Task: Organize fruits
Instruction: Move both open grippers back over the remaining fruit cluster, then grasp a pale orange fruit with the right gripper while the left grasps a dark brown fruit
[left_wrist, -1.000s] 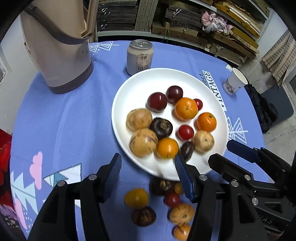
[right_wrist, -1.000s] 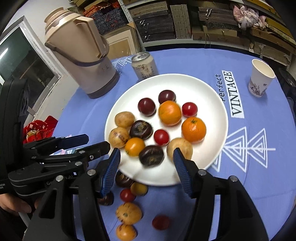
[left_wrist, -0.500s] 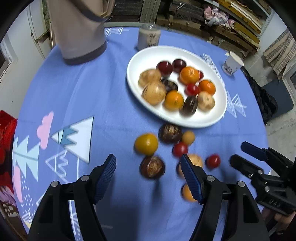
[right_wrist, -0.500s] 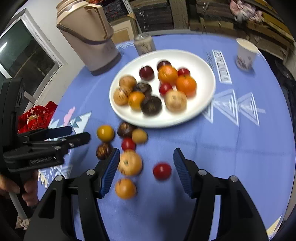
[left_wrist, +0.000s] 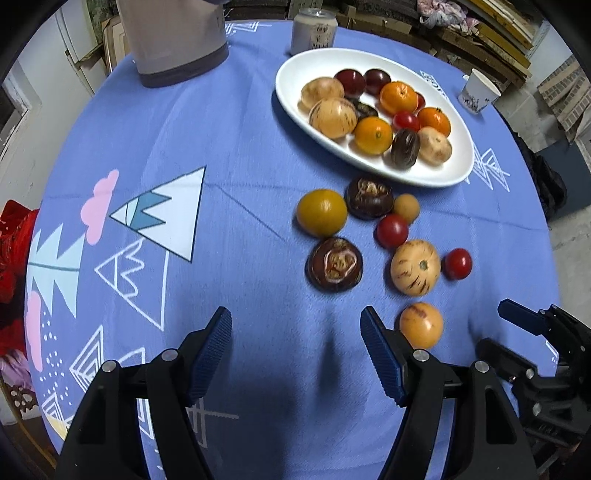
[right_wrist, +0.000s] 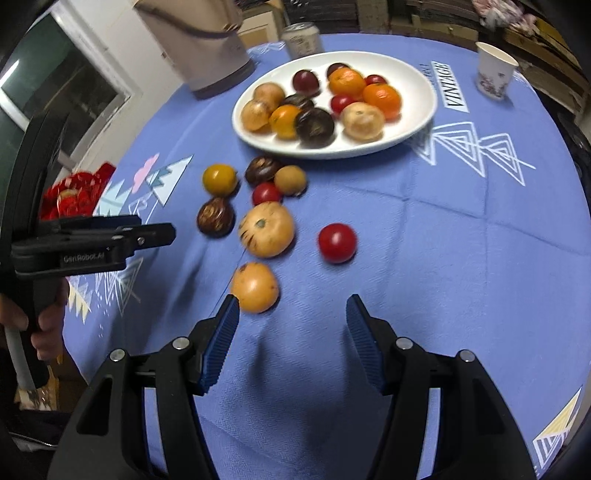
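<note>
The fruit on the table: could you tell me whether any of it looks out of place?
Yes. Eight pieces lie loose on the blue tablecloth in front of the white plate, among them a red tomato and a dark brown fruit, while the rest sit on the plate. Nothing looks spilled or damaged.

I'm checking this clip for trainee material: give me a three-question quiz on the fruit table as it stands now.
1. True or false: every fruit already lies on the white plate.
2. Multiple choice: the left gripper is A) shut on a tomato, B) open with nothing between its fingers, C) out of view.
3. Which loose fruit lies nearest the right gripper?

Key
1. False: eight fruits lie loose on the blue tablecloth, among them a yellow tomato and a red cherry tomato.
2. B.
3. The small tan-orange fruit, just beyond its left finger.
</note>
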